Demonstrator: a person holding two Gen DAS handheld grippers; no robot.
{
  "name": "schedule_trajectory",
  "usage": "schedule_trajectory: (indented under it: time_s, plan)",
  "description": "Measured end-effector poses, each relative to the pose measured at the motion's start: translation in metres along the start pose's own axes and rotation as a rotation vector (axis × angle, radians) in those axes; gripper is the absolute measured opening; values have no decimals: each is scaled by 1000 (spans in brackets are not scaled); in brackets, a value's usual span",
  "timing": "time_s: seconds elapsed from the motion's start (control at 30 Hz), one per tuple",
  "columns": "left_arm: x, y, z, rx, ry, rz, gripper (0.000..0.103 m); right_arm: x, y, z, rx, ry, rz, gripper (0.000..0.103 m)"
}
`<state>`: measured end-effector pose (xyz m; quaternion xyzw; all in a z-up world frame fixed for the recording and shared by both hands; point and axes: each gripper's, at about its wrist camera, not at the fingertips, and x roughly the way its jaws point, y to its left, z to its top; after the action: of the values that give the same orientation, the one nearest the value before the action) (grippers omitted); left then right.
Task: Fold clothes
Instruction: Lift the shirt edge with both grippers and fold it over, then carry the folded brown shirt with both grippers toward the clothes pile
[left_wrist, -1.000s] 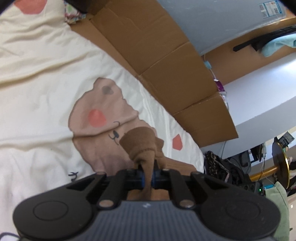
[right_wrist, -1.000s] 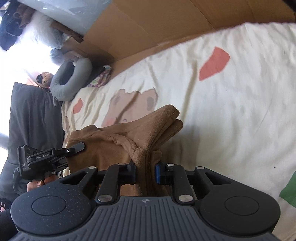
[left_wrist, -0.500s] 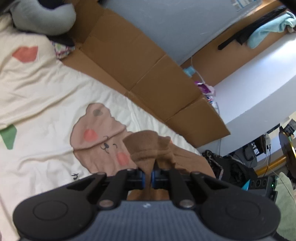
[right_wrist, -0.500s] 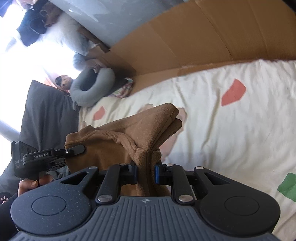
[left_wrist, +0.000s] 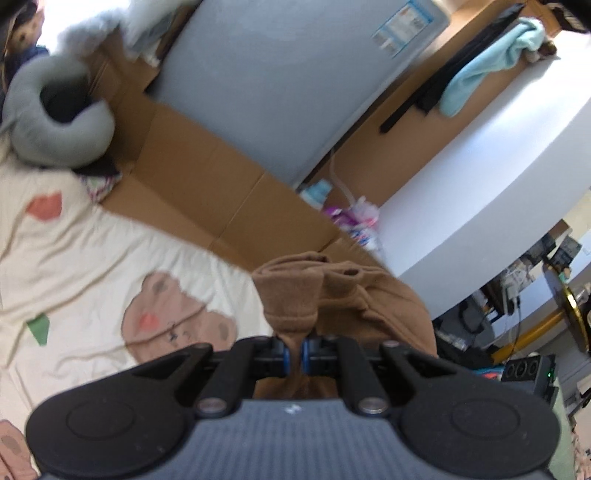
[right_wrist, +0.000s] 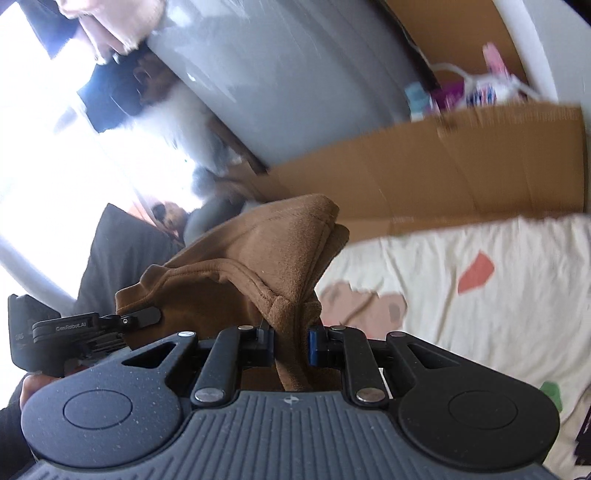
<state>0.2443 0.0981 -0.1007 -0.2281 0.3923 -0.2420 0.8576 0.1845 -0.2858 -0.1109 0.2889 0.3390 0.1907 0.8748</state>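
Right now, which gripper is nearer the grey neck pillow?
Left, as far as the views show. In the right wrist view, the left gripper sits on the pillow's side, and the grey neck pillow beyond the brown garment; the right gripper is farther across.

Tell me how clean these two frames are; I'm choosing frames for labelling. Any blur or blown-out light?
Left wrist view: background smeared by motion, the cardboard soft, while the left gripper and brown garment stay fairly sharp. Right wrist view: the window area at upper left is blown out white, the bedsheet streaked, the right gripper crisp.
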Motion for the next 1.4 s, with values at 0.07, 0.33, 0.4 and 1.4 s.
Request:
schedule_trajectory:
  time_s: [0.07,0.33,0.4,1.4]
  plan:
    - [-11,-17,12,13,-17,-2,6,-13,11,14,-6,-22,4,15]
    - [-56,-82,54,54,-69,7,6,-65,50,63,23,-99,24,15]
    - [-66,-98,62,63,-79,10,6,-81,59,75,30,-113,33,15]
    - [-176,-238,100,110,-148,-39,6,-271,178,147,-142,-212,-13,15]
